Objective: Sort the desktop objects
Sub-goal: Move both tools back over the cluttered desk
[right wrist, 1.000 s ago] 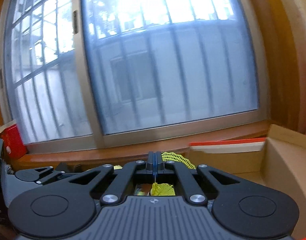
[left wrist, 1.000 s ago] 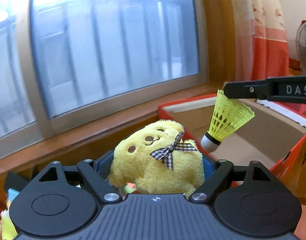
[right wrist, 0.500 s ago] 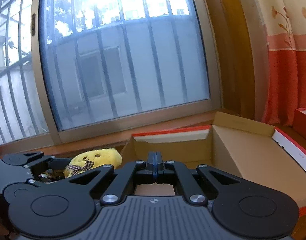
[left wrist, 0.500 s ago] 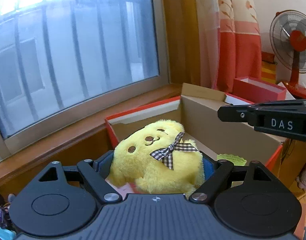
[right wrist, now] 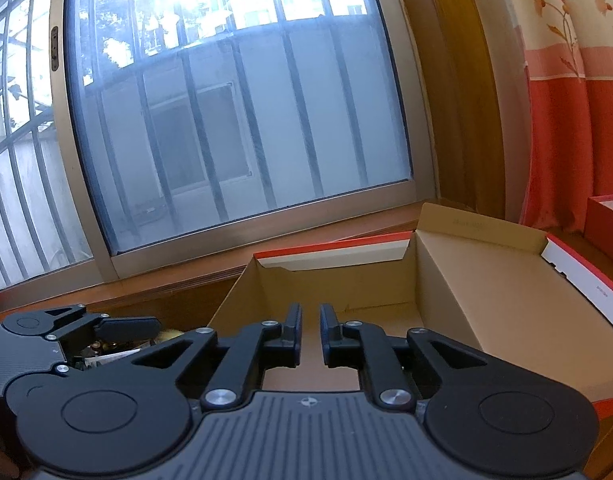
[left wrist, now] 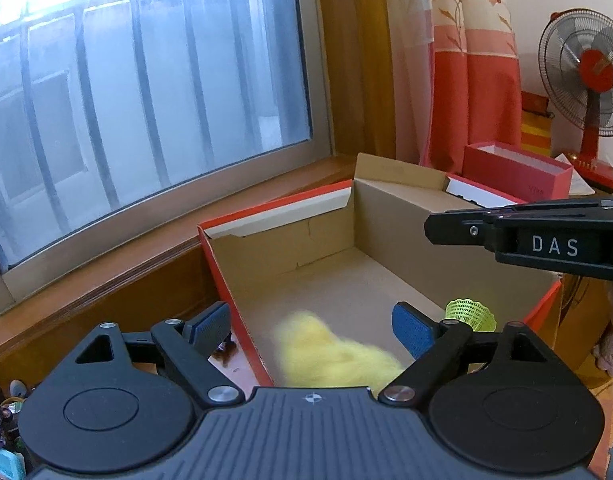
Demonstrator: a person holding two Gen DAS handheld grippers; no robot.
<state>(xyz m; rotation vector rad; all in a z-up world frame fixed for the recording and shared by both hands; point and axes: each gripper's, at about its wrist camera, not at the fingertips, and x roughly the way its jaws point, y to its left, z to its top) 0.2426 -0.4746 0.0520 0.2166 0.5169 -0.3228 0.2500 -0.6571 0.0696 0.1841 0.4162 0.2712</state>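
Two items: plush toy and shuttlecock, both inside the cardboard box.
Plush toy: blurred, between the spread pads, touched by neither; it appears to be dropping to the box floor.
Shuttlecock: lies on the box floor at the near right corner.
Left tongs: released; jaws have just been opening, wide apart.
Right tongs: released; jaws have just been opening to a narrow gap, nothing between them.
Step in hand: release into the box. Judgement: keep both tongs above the rim until the items settle, then lift straight out, clear of the box walls.
Obstacle: left pad sits just outside the red box wall; avoid snagging it.
Surroundings: window, curtain, fan, red box, small clutter on the bench at lower left.
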